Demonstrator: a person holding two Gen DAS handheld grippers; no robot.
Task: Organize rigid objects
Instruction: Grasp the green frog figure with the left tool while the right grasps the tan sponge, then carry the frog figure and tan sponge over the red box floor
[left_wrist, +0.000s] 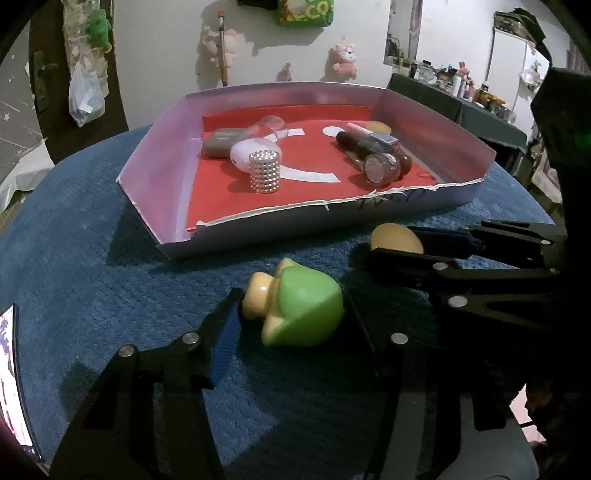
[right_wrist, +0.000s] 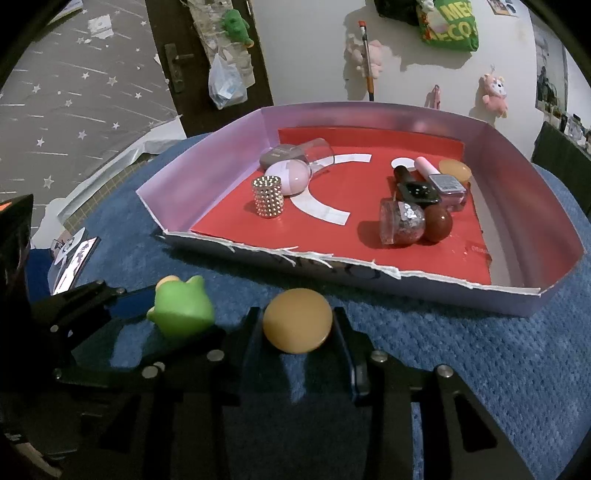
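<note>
left tool (left_wrist: 291, 314) grips green toy (left_wrist: 303, 310); right tool (right_wrist: 297, 325) clamps tan disc (right_wrist: 297, 320); box rim (right_wrist: 332, 260) near

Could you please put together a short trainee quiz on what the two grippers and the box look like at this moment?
1. True or false: the green toy already lies inside the box.
2. Which gripper closes on the orange disc? A. left gripper B. right gripper C. neither
3. Fill in: the studded silver cylinder stands on the box's ____ floor.

Key
1. False. It lies on the blue cloth in front of the box, between the left gripper's fingers.
2. B. The right gripper is shut on the disc.
3. Red.
</note>
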